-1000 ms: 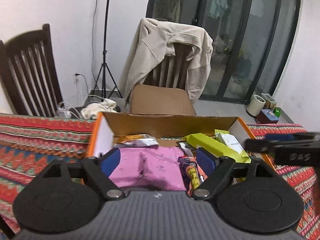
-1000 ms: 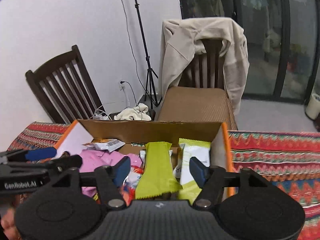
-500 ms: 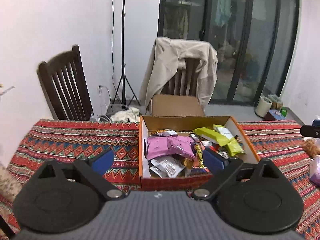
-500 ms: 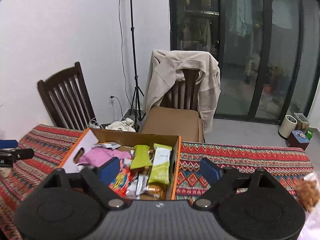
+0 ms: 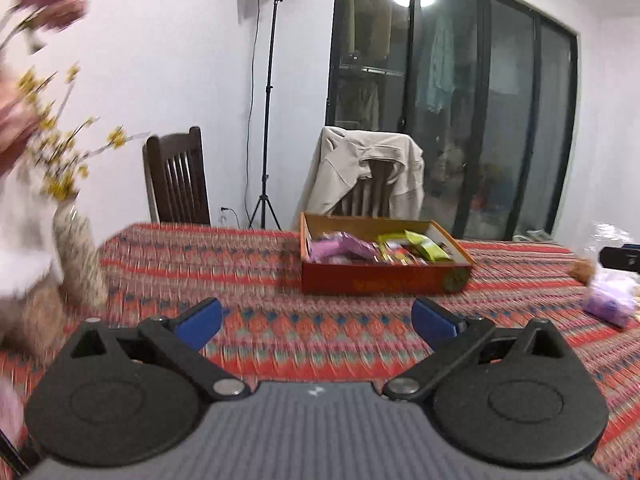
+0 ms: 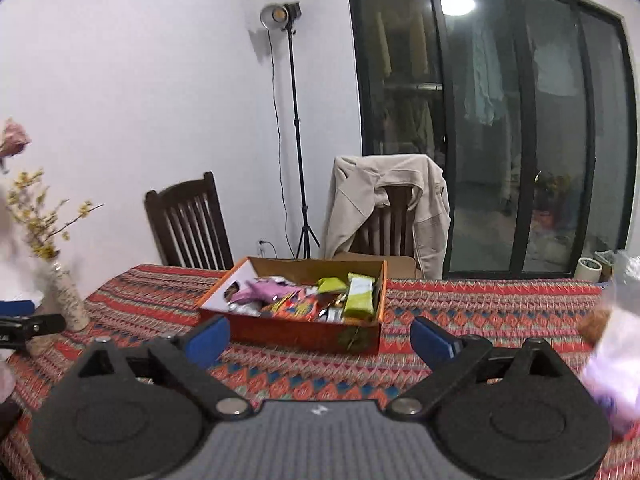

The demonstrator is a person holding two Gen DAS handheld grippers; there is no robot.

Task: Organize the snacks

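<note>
both grippers hang over the patterned tablecloth (image 5: 248, 264) with nothing in them. the left gripper (image 5: 316, 318) has its jaws opening to about their widest, only cloth between the blue fingertips (image 5: 200, 316). the right gripper (image 6: 318, 336) is opening too, and nothing lies between its pads.

the step in hand looks like the gap between one placement and the next pick. the orange snack box (image 5: 384, 280) sits right of centre in the left view and at centre in the right view, well apart from both grippers. it already holds pink packets (image 5: 340, 246), yellow-green packets (image 6: 360, 292) and smaller wrappers.

what remains loose seems to lie at the right edge of both frames: a clear bag with purple contents (image 5: 610, 300), blurred, beside something brown and fuzzy (image 5: 582, 268) i cannot identify. the next move probably calls for turning the right gripper toward that bag and closing on its soft plastic.

at the left edge a vase of yellow sprigs (image 5: 76, 256) stands near the left gripper's side and could be knocked. chairs, a draped jacket (image 6: 384, 208) and a light stand (image 6: 294, 128) sit behind the table.
</note>
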